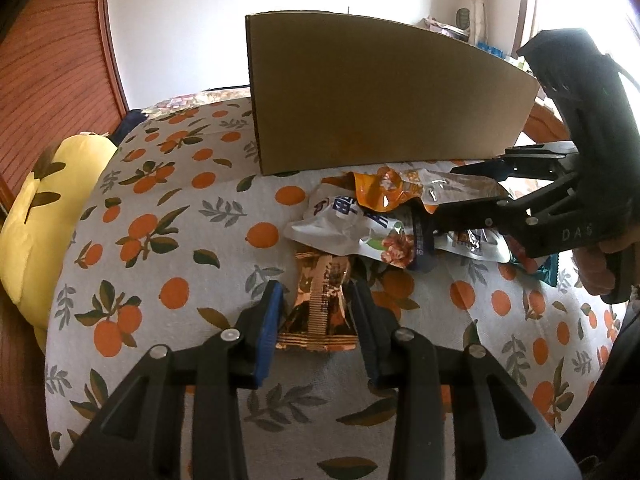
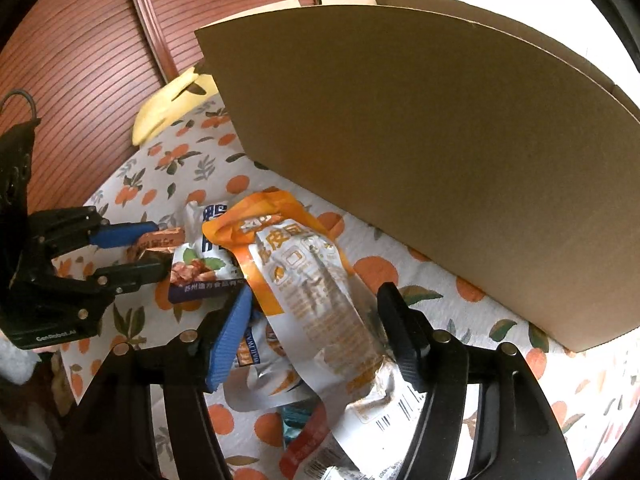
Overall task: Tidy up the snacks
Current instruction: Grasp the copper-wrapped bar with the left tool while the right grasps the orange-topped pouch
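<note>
Two hand-held grippers worked over one pile of snack packets on a cloth (image 1: 168, 216) printed with oranges and leaves.

Left gripper (image 1: 316, 304): two black fingers, one showing a ribbed blue pad (image 1: 269, 328). They stood on either side of a single copper-brown foil packet (image 1: 320, 308), crinkled and glossy, with a crimped end seal. The fingers lay close against its sides, but whether they pressed it could not be told. The packet lay on the cloth at the near edge of the pile, its far end tucked under a white pouch (image 1: 352, 228) bearing blue characters and a picture of nuts.

Right gripper (image 2: 312, 328): jaws apart, one blue ribbed pad (image 2: 228, 340) and one black finger (image 2: 400, 332) flanking a long orange-and-white pouch (image 2: 304, 280). This pouch was smooth and shiny, wrinkled towards its barcode end, and lay uppermost in the pile just in front of the box.

Beneath it showed at least three more wrappers: a white one with blue and orange print (image 2: 256, 360), a red one (image 2: 304, 444) and a teal one (image 2: 296, 420).

One plain brown corrugated cardboard box (image 1: 372, 96) stood upright on the cloth behind the pile. One soft yellow cushion (image 1: 36, 220) lay at the cloth's edge, against a ribbed reddish wooden panel (image 1: 52, 60).
</note>
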Available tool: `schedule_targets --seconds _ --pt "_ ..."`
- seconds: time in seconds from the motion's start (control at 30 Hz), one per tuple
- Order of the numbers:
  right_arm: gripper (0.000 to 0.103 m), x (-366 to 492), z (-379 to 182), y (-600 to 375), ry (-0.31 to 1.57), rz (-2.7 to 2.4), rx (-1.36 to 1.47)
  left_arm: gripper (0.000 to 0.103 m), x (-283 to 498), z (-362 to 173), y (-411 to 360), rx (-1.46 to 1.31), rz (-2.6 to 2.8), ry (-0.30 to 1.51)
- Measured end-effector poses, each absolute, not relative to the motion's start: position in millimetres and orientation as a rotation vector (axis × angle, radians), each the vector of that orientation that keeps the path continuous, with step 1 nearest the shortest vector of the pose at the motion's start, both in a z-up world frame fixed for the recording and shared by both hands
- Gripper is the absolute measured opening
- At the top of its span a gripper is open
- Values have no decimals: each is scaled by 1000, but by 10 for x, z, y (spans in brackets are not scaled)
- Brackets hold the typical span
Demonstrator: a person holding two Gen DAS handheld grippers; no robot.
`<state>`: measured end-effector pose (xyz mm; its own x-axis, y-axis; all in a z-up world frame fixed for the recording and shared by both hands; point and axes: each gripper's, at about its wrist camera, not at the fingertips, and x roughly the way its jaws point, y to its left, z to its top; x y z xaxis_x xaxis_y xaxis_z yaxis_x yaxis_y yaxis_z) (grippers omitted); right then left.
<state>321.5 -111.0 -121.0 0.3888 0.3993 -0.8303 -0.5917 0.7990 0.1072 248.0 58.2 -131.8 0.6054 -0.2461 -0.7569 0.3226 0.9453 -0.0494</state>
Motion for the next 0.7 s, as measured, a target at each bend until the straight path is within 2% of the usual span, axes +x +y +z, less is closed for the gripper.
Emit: schedule_targets --seconds 0.53,0.63,0.7 --pt "70 3227 -1272 -975 974 584 -247 44 2540 -1337 478 134 -314 842" --pt "62 3219 -1260 -980 986 595 -242 43 2529 -1344 481 133 -316 837" --pt "58 3207 -1251 -996 986 598 -243 36 2514 -1343 476 136 -316 833"
